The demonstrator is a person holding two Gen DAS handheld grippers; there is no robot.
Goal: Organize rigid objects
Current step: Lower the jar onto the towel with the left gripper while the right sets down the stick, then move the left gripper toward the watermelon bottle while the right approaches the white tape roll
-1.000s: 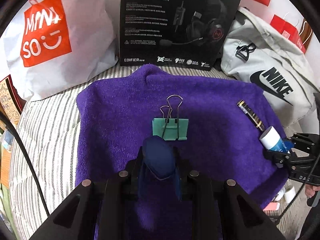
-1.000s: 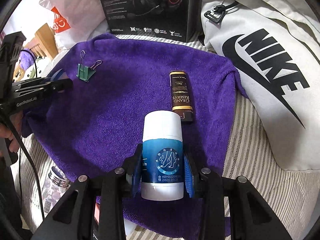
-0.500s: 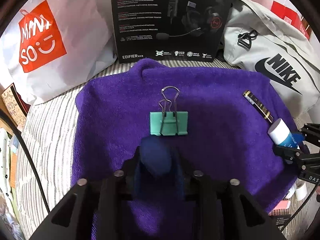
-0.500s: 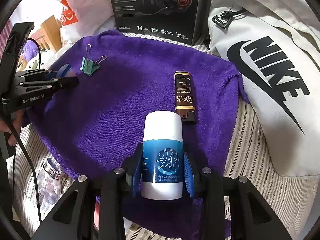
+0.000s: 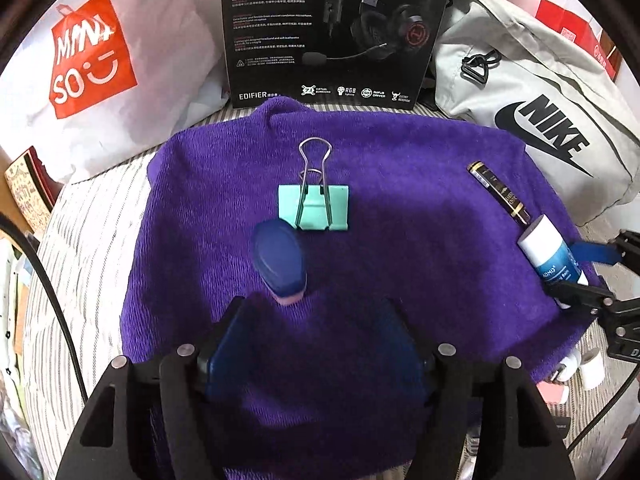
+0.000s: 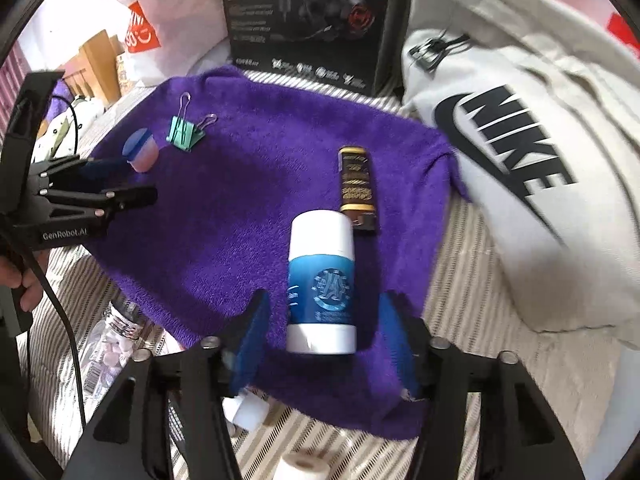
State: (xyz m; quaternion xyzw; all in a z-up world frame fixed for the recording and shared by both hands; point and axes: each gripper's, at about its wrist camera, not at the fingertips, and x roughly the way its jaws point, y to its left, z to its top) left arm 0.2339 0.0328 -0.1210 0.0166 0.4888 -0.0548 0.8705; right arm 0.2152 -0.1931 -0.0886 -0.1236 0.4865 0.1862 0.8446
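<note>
The right gripper (image 6: 320, 332) is standing spread around the blue-and-white tube (image 6: 322, 284), lying lengthwise near the purple towel's (image 6: 248, 216) right edge, nose toward the dark Grand Reserve stick (image 6: 356, 184). The left gripper (image 5: 316, 336), likewise spread, is sitting behind the blue-capped pink jar (image 5: 280, 260), touching the green binder clip (image 5: 314, 206) near the left edge

R gripper (image 6: 320, 340) jaws wide apart, blue-white cylindrical bottle (image 6: 322, 284) lying between, untouched, on purple terry towel (image 6: 248, 200). Black-gold tube (image 6: 356, 184) just beyond. Green binder clip (image 6: 185, 134) far left.
</note>
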